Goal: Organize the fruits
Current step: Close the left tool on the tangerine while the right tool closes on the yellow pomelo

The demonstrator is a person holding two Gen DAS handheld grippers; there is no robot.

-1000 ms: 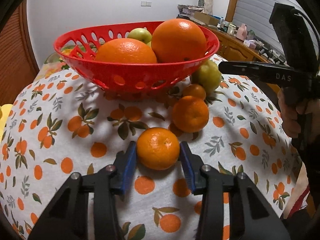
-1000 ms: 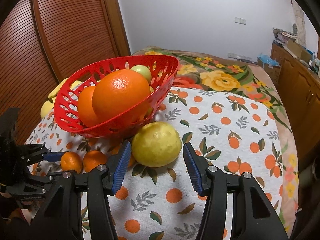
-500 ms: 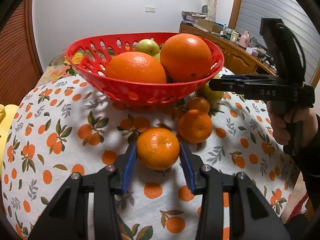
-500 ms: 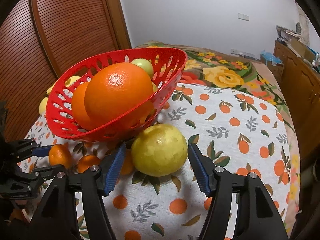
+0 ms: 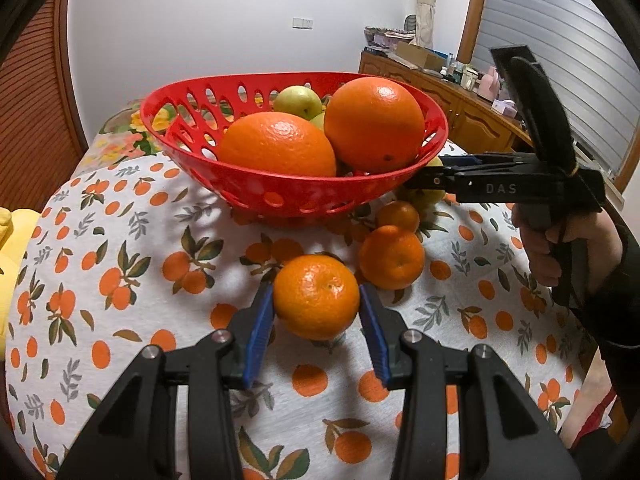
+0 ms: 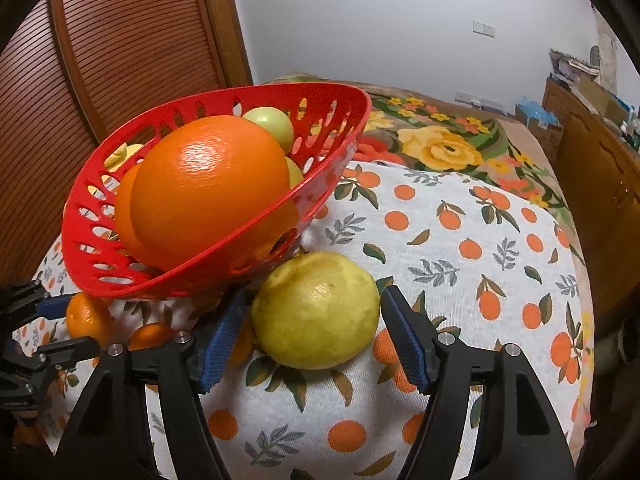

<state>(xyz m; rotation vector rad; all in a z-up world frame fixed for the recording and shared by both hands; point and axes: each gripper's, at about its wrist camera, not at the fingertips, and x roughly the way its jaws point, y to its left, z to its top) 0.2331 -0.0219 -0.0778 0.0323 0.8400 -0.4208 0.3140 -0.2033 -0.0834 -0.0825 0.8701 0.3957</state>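
A tangerine (image 5: 316,298) sits between the blue pads of my left gripper (image 5: 316,289), which is shut on it just in front of the red perforated basket (image 5: 280,196). The basket holds two big oranges (image 5: 280,146) and green apples (image 5: 298,102). Two more tangerines (image 5: 392,256) lie on the orange-print cloth beside it. My right gripper (image 6: 315,296) straddles a yellow-green fruit (image 6: 316,310) beside the basket wall (image 6: 100,272). Its jaws are opening, with a small gap at each pad. In the right wrist view, the left gripper (image 6: 76,324) appears at the lower left.
A person's hand (image 5: 560,248) holds the right gripper's handle on the right. A wooden sideboard (image 5: 460,108) with clutter runs along the far right. A louvred wooden door (image 6: 120,40) stands behind the basket, and a floral blanket (image 6: 440,140) lies beyond the cloth.
The right gripper has come closer around the yellow-green fruit and its jaws have spread wider. The left gripper keeps its hold on the tangerine, its view a little nearer the basket.
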